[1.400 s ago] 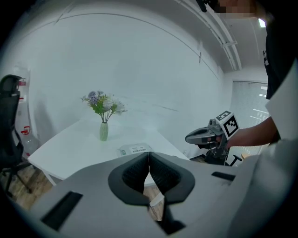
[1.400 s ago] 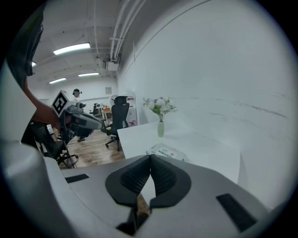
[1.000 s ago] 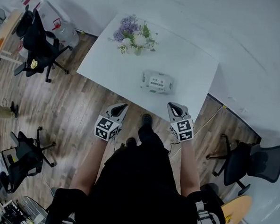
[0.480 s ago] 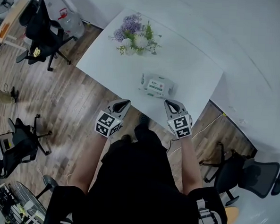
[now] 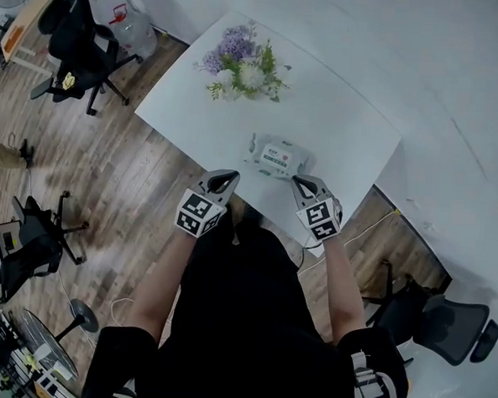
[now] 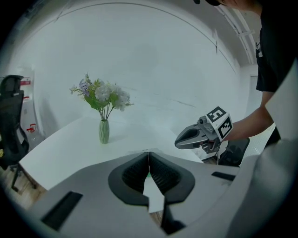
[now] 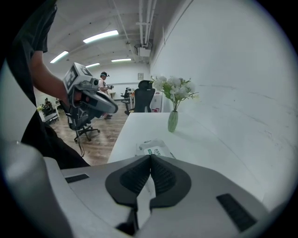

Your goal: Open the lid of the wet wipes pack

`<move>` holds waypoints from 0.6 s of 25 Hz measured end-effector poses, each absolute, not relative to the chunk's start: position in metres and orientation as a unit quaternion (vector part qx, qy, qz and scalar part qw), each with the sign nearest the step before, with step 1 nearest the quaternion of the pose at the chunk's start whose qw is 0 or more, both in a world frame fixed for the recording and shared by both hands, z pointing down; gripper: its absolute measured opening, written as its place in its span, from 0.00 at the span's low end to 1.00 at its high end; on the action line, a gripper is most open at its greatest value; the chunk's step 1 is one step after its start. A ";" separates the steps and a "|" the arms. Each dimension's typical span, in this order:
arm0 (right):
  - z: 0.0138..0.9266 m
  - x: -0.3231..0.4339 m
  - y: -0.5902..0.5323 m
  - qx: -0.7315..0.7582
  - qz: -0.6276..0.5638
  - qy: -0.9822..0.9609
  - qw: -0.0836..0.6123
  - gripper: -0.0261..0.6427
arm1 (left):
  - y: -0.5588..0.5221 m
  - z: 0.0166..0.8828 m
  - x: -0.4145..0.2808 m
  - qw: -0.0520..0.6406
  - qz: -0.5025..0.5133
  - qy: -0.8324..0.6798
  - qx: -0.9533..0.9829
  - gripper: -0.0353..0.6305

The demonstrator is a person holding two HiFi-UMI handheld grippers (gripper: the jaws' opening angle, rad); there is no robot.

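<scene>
The wet wipes pack [image 5: 276, 156] lies flat on the white table [image 5: 338, 124] near its front edge, white with a green label and its lid down. In the right gripper view the wet wipes pack [image 7: 154, 148] peeks out just beyond the jaws. My left gripper [image 5: 227, 178] is shut and hovers at the table edge, left of the pack. My right gripper [image 5: 298, 183] is shut too, just in front of the pack's right end. Neither touches the pack. In the left gripper view the left gripper [image 6: 149, 154] hides the pack, and the right gripper [image 6: 180, 139] shows at the right.
A vase of flowers [image 5: 242, 68] stands at the table's far left. Office chairs [image 5: 74, 32] stand on the wooden floor at the left, another chair [image 5: 443, 319] at the right. A white wall runs behind the table.
Both grippers have moved forward to the table's front edge and closer to the pack. The head view has shifted so the pack now lies just beyond the fingertips.
</scene>
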State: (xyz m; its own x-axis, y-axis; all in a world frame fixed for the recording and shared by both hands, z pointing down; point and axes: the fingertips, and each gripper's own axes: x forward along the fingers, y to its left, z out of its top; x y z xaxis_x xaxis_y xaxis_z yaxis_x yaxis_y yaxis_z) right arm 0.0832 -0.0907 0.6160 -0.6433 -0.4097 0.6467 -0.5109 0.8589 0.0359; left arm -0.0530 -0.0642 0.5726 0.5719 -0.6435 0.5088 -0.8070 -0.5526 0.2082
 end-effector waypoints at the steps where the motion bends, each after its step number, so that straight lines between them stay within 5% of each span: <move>1: 0.619 0.080 -0.091 0.250 0.071 -0.903 0.342 0.06 | -0.066 0.576 -0.050 0.215 0.193 -0.419 0.861 0.09; 15: 0.670 0.043 -0.112 0.216 0.009 -0.888 0.406 0.07 | -0.100 0.627 -0.027 0.224 0.218 -0.370 0.875 0.09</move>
State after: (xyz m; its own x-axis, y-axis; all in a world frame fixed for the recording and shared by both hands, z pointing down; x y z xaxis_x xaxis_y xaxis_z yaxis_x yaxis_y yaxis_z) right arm 0.0428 -0.1123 0.6696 -0.5780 -0.3757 0.7244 -0.3908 0.9067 0.1585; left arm -0.0270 -0.1001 0.6274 0.6311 -0.5498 0.5472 -0.7453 -0.6253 0.2313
